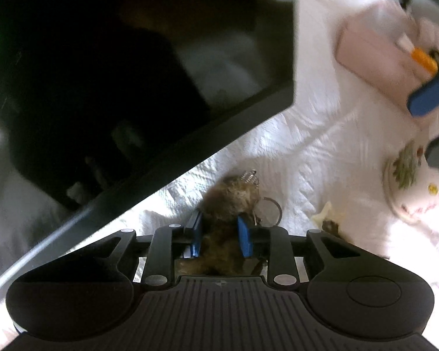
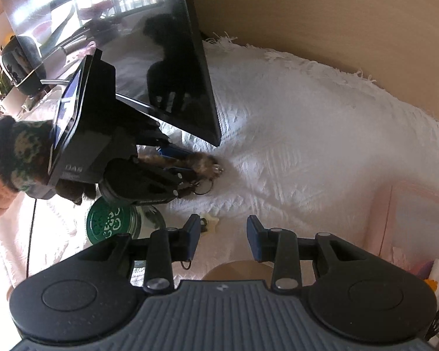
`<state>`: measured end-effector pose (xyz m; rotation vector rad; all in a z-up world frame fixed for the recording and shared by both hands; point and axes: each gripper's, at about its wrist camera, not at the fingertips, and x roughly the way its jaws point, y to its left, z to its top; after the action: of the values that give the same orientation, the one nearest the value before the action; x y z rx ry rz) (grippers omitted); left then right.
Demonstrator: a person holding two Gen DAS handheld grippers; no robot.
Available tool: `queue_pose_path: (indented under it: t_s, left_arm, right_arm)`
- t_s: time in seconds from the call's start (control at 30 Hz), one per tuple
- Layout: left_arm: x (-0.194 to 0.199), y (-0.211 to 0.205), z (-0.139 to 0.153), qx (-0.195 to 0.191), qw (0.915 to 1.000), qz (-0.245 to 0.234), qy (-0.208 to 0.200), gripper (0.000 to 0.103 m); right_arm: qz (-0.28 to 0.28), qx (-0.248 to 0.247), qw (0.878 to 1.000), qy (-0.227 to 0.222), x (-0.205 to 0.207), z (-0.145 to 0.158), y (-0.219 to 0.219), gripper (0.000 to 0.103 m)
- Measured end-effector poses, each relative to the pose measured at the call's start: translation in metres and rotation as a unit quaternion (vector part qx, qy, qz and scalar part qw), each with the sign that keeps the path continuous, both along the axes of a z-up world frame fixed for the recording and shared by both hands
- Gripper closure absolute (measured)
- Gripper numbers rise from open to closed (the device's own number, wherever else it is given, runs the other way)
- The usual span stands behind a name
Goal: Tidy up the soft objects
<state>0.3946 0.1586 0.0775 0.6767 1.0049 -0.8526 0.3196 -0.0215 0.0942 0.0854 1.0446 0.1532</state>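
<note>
Half the furry keychain (image 1: 231, 201) gripper-hidden

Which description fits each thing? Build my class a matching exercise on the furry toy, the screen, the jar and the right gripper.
Things:
1. furry brown toy
2. black screen
3. jar
4. right gripper

Descriptions:
A. stands on the white cloth near the wall
B. lies between the left gripper's fingers
C. open, nothing between its jaws
D. has a green patterned lid

Pairs: 1-B, 2-A, 3-D, 4-C
</note>
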Motion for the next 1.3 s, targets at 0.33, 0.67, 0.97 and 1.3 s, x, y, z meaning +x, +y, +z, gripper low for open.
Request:
queue_pose_path:
  t_s: [0.33,0.67,0.97,1.3]
  left_arm:
    - [-0.027,-0.002,0.0,0.001,0.9981,-0.044,0.043,0.087]
    - [-0.048,0.046,0.038,-0.051,0.9984,0.008,-0.025,0.09]
    - [-0.063,0.092,0.064,-0.117,0.9861,0.095,-0.07,0.09]
    - [-0.108,0.119,0.121,-0.158,0.9686,0.147,-0.124,0.09]
  right_arm:
    - [0.006,0.011,1.0,0.002,0.002,0.004,0.0,0.069]
    - [0.016,0.026,0.995,0.093,0.043,-0.009,0.03,0.071]
    - [-0.017,-0.024,0.975,0.22,0.088,-0.068,0.061,0.073]
    - [-0.006,-0.031,0.984,0.173,0.054,-0.057,0.073,0.094]
